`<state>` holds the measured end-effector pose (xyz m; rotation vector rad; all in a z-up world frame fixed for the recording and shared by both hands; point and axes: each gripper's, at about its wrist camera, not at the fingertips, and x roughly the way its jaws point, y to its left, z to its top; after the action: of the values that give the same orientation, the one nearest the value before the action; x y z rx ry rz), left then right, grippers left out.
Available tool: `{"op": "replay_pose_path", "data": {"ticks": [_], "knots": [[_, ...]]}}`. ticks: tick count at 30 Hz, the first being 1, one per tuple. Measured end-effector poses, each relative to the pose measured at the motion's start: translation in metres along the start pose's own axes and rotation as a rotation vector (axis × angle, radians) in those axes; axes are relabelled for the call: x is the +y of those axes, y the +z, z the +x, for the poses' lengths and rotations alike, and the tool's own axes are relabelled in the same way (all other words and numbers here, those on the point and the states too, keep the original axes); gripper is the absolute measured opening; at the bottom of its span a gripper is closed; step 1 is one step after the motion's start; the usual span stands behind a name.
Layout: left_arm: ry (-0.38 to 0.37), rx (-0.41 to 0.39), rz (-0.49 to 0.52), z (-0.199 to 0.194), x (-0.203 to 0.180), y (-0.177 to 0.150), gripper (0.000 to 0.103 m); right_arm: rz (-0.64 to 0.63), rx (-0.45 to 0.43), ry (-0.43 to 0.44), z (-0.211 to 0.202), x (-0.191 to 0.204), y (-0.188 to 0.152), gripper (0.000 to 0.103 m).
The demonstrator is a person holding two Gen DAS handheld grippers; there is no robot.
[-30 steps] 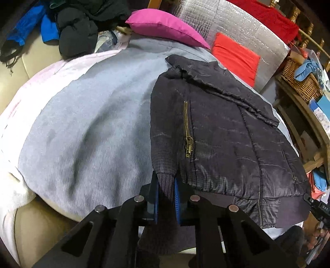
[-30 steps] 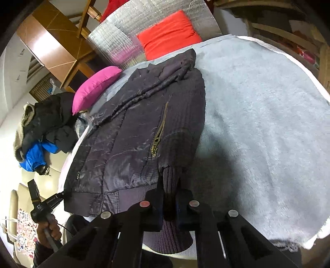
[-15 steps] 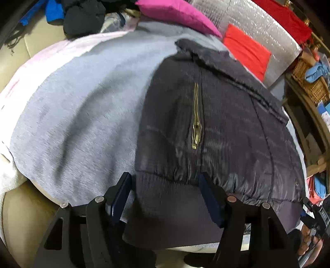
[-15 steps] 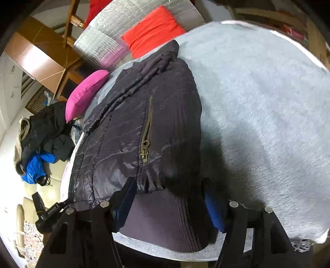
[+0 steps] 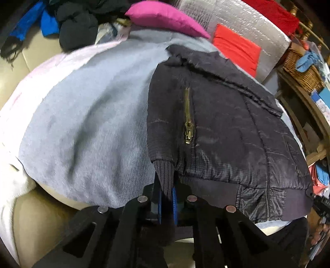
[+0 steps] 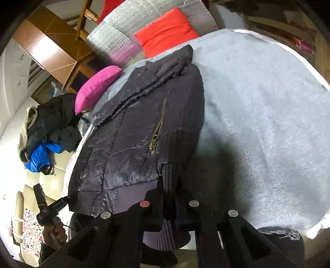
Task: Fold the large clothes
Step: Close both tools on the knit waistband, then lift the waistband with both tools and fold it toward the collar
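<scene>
A dark quilted jacket (image 5: 226, 132) with a brass zipper lies flat on a grey blanket (image 5: 86, 127), collar at the far end. My left gripper (image 5: 166, 198) is shut on the jacket's ribbed cuff (image 5: 164, 171) at the near hem. In the right wrist view the jacket (image 6: 132, 140) lies left of centre on the blanket (image 6: 264, 123). My right gripper (image 6: 169, 198) is shut on a ribbed cuff (image 6: 168, 175) at the near hem. Each sleeve lies folded over the body.
A pink cushion (image 5: 163, 18) and a red cushion (image 5: 237, 49) sit at the far end. A pile of dark and blue clothes (image 6: 47, 132) lies on the beige sofa. A wicker basket (image 5: 303, 66) stands on wooden shelves at right.
Half a second ago both grippers were open wide around the cuffs, closer to the jacket. Now both are shut on the ribbed cuffs and have pulled back slightly.
</scene>
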<state>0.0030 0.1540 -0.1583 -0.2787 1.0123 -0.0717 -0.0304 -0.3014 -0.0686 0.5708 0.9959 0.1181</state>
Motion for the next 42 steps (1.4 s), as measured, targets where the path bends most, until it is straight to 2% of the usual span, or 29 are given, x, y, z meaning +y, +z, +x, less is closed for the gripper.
{"op": "replay_pose_path", "data": {"ticks": [3, 4, 5, 6, 7, 9, 10, 12, 13, 14, 15, 16, 18, 23, 33, 42], "knots": [[0.013, 0.032, -0.055, 0.016, 0.005, 0.001, 0.02, 0.065, 0.011, 0.014, 0.015, -0.014, -0.004, 0.014], [0.01, 0.028, -0.064, 0.016, 0.005, 0.001, 0.026, 0.074, 0.002, 0.015, 0.016, -0.016, -0.005, 0.016], [0.01, 0.027, -0.067, 0.015, 0.006, 0.0, 0.035, 0.078, -0.007, 0.016, 0.016, -0.018, -0.005, 0.019], [0.016, 0.025, -0.069, 0.015, 0.006, 0.001, 0.042, 0.082, -0.011, 0.012, 0.018, -0.018, -0.004, 0.027], [0.021, 0.023, -0.066, 0.015, 0.006, 0.001, 0.055, 0.086, -0.014, 0.01, 0.019, -0.02, -0.004, 0.033], [0.042, 0.019, -0.067, 0.017, 0.006, 0.0, 0.059, 0.095, -0.018, 0.001, 0.022, -0.021, -0.004, 0.072], [0.041, 0.018, -0.067, 0.02, 0.007, 0.002, 0.059, 0.098, -0.021, -0.001, 0.025, -0.021, -0.004, 0.072], [0.044, 0.012, -0.065, 0.023, 0.006, 0.002, 0.059, 0.088, -0.01, -0.002, 0.029, -0.018, -0.004, 0.071], [0.047, 0.01, -0.058, 0.022, 0.005, 0.001, 0.059, 0.07, -0.004, -0.009, 0.031, -0.014, -0.003, 0.063], [0.044, 0.013, -0.043, 0.022, 0.004, 0.001, 0.047, 0.055, 0.005, -0.018, 0.033, -0.01, -0.003, 0.05], [0.007, 0.027, -0.026, 0.022, 0.003, 0.0, 0.032, 0.058, 0.023, -0.024, 0.037, -0.011, -0.003, 0.02], [0.021, 0.031, -0.011, 0.025, -0.002, 0.0, 0.016, 0.068, 0.028, -0.025, 0.039, -0.012, -0.003, 0.02], [0.034, 0.02, 0.011, 0.022, -0.007, 0.0, 0.011, 0.068, 0.022, -0.015, 0.034, -0.01, -0.004, 0.013], [-0.006, -0.012, 0.001, 0.002, -0.004, -0.002, 0.009, 0.067, 0.004, 0.021, 0.014, -0.009, -0.005, 0.009], [-0.057, -0.015, -0.027, -0.026, 0.011, -0.02, 0.008, 0.057, 0.024, 0.071, -0.008, -0.013, -0.018, 0.008], [-0.129, -0.051, -0.056, -0.044, 0.013, 0.001, 0.008, 0.072, 0.012, 0.157, -0.035, -0.016, -0.018, 0.008]]}}
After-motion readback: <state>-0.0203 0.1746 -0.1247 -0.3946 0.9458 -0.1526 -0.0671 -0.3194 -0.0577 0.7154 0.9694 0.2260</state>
